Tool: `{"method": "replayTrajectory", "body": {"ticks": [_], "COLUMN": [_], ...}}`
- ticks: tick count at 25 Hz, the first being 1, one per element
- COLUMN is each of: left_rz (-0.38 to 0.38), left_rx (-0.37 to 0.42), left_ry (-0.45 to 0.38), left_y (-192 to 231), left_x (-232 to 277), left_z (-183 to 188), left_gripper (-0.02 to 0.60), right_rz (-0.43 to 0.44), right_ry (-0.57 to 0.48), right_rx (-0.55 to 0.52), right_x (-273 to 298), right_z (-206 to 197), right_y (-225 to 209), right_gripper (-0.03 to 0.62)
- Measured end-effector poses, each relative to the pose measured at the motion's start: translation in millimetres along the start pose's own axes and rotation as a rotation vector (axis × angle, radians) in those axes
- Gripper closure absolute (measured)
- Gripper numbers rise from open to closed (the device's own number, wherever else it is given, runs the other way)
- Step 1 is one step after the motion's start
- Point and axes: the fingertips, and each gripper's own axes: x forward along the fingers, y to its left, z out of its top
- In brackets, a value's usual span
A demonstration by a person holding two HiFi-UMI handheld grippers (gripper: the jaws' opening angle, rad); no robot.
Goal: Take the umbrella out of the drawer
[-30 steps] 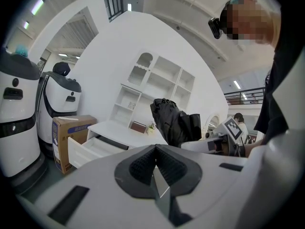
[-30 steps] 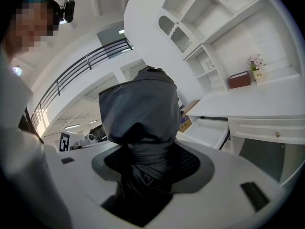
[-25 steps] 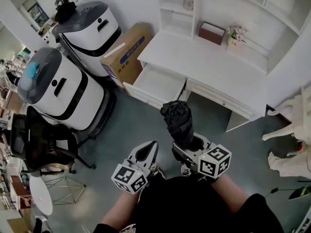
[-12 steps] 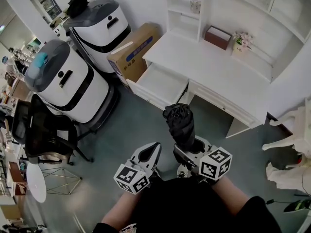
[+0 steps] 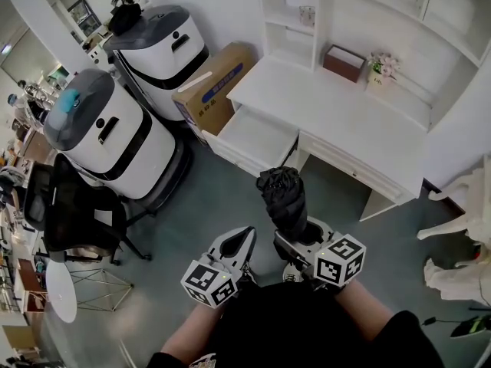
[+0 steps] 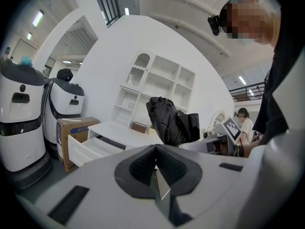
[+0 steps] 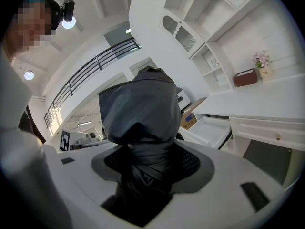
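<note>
- The left gripper [image 5: 241, 238] is held low in front of the torso, its jaws pressed together with nothing between them.
- The right gripper [image 5: 298, 234] is just beside it, jaws clamped on the lower part of the folded umbrella [image 5: 284, 196], which stands up beyond the jaws.
- Both forearms are tucked close to the body.

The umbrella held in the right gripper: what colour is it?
The umbrella is black, with folded, creased fabric. The head view shows it best.

Grey floor [image 5: 222, 198], white desk [image 5: 330, 106], wall shelves [image 5: 399, 21], black office chair [image 5: 73, 221]
</note>
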Motion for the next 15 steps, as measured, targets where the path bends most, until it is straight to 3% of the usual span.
{"method": "replayTrajectory", "body": {"ticks": [15], "left_rz": [-0.016], "left_rx": [-0.001], "left_ry": [0.016], "left_y": [4.6], "left_x": [6.3], "left_z": [-2.5], "left_gripper": [0.577], "right_rz": [-0.014], "right_ry": [0.009], "right_rx": [0.013], "right_x": [3.5], "right_z": [-4.0], "right_y": [-5.9], "right_gripper": [0.345]}}
